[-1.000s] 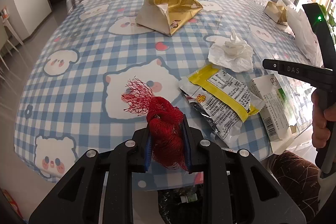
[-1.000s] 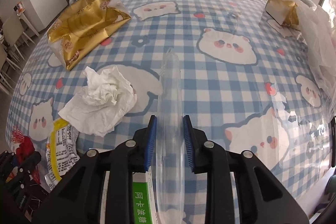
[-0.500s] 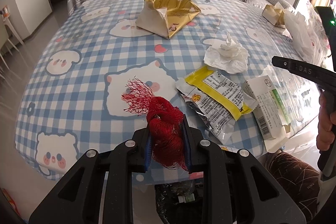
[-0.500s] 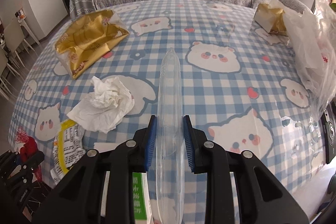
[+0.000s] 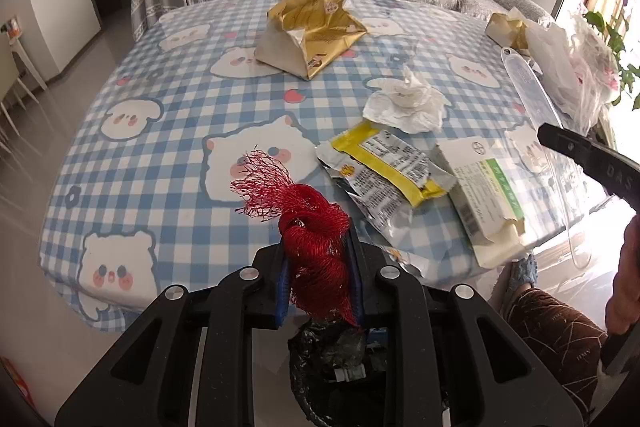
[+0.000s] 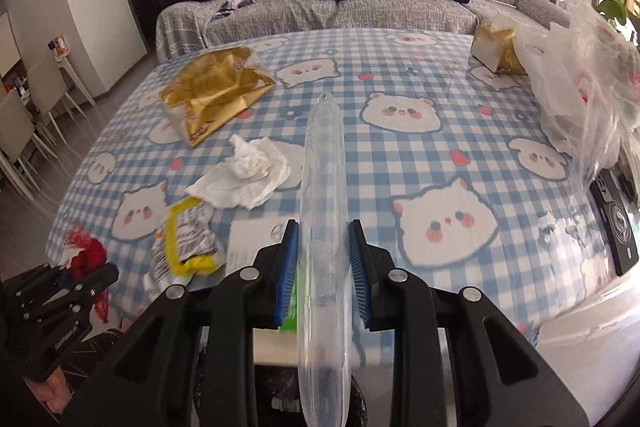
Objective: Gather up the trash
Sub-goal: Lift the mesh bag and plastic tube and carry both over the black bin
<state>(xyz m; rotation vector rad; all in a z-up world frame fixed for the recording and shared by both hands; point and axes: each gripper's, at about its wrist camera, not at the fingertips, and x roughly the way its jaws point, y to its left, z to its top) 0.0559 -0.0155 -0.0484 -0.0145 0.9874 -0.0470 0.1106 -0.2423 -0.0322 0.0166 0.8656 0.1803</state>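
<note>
My left gripper (image 5: pixel 320 267) is shut on a bunched red mesh net (image 5: pixel 308 227), held just off the table's near edge, above a black-lined trash bin (image 5: pixel 332 347). My right gripper (image 6: pixel 322 259) is shut on a long clear plastic case (image 6: pixel 323 163) that sticks out over the table. On the blue checked tablecloth (image 5: pixel 160 147) lie a crumpled white tissue (image 6: pixel 248 175), a yellow and silver snack wrapper (image 5: pixel 384 167), a white and green carton (image 5: pixel 480 195) and a gold paper bag (image 5: pixel 312 27). The left gripper with the red net (image 6: pixel 86 255) shows at the lower left of the right wrist view.
A gold tissue box (image 6: pixel 496 47) and bunched thin plastic bags (image 6: pixel 580 79) stand at the table's right. A black device (image 6: pixel 616 223) lies at the right edge. A grey sofa (image 6: pixel 360 7) piled with clothes is behind. A person's knee (image 5: pixel 552 331) is near the bin.
Both grippers have drawn back and up from the table with their loads still gripped. The right one moved more, so more of the table and sofa shows.
</note>
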